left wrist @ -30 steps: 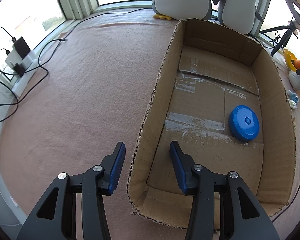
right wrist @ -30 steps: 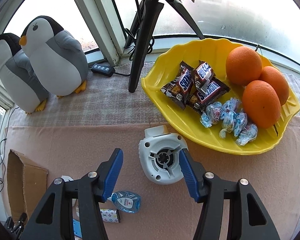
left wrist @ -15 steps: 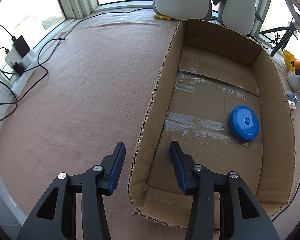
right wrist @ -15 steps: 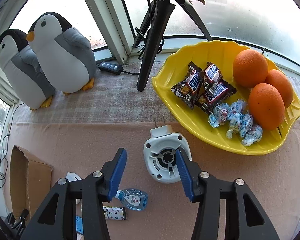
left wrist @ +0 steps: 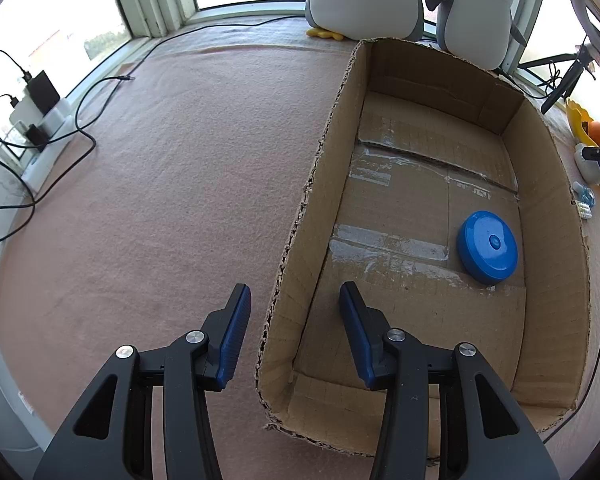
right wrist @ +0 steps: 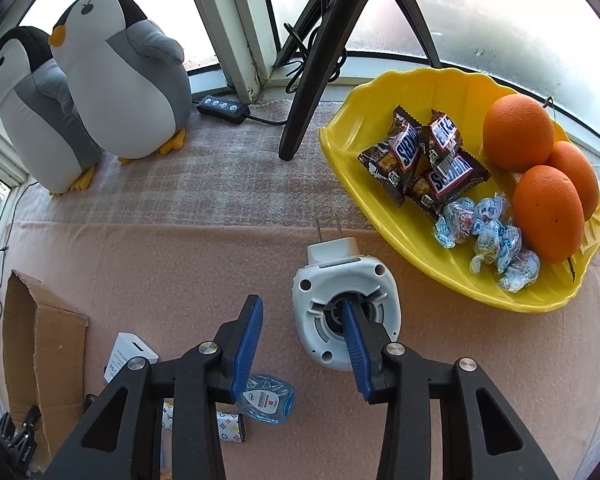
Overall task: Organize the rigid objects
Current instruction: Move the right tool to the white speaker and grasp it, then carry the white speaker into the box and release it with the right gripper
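One item, blue disc (left wrist: 487, 246), lay in cardboard box (left wrist: 548, 184), ahead-right of wide left gripper (left wrist: 294, 312) jaws. Right gripper (right wrist: 302, 326) jaws wide; right one over white plug-in device (right wrist: 342, 280); charger (right wrist: 130, 356), small bottle (right wrist: 266, 398) unpacked behind left one.

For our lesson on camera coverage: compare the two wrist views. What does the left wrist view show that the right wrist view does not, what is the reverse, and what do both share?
Only the left wrist view shows the inside of the cardboard box, with a blue disc on its floor, and the open left hand-held gripper straddling the box's wall.

Only the right wrist view shows the snack bars, wrapped candies, black tripod, and the open right hand-held gripper at the white plug-in device.

Both show the two penguin toys, the yellow dish, an orange and the pink cloth.
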Motion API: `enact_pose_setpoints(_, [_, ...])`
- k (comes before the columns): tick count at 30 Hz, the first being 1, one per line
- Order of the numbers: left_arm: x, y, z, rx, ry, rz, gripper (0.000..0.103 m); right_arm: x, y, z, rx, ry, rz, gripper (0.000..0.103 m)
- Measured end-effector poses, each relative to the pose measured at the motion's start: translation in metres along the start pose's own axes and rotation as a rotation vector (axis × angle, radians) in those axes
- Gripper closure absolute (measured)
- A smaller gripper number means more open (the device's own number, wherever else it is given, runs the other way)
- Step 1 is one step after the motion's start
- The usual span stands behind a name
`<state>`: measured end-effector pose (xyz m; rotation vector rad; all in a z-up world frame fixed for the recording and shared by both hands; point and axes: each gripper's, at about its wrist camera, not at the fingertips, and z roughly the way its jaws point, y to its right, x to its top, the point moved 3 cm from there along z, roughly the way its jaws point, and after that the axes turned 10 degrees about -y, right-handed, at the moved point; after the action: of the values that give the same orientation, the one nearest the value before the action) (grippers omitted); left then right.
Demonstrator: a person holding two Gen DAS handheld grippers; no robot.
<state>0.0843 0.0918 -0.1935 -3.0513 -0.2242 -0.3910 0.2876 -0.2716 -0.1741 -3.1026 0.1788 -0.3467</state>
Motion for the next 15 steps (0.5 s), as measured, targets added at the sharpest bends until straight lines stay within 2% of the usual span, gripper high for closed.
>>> enact_pose_setpoints(4, [0.000,0.000,0.000,0.000,0.000,-0.001,0.057,0.000,-0.004,0.001,-0.039,0.000,-0.027,0.069])
enact_pose_setpoints(6, [0.000,0.000,0.000,-0.001,0.000,-0.002,0.057,0.000,-0.005,0.001,-0.069,0.005,-0.042,0.074])
enact_pose_setpoints(7, [0.000,0.000,0.000,-0.002,0.000,-0.002,0.057,-0.001,-0.005,0.001,-0.086,0.009,-0.049,0.080])
enact_pose_setpoints(15, [0.000,0.000,0.000,-0.009,-0.001,-0.008,0.057,-0.010,-0.004,-0.006,-0.073,0.030,-0.059,0.085])
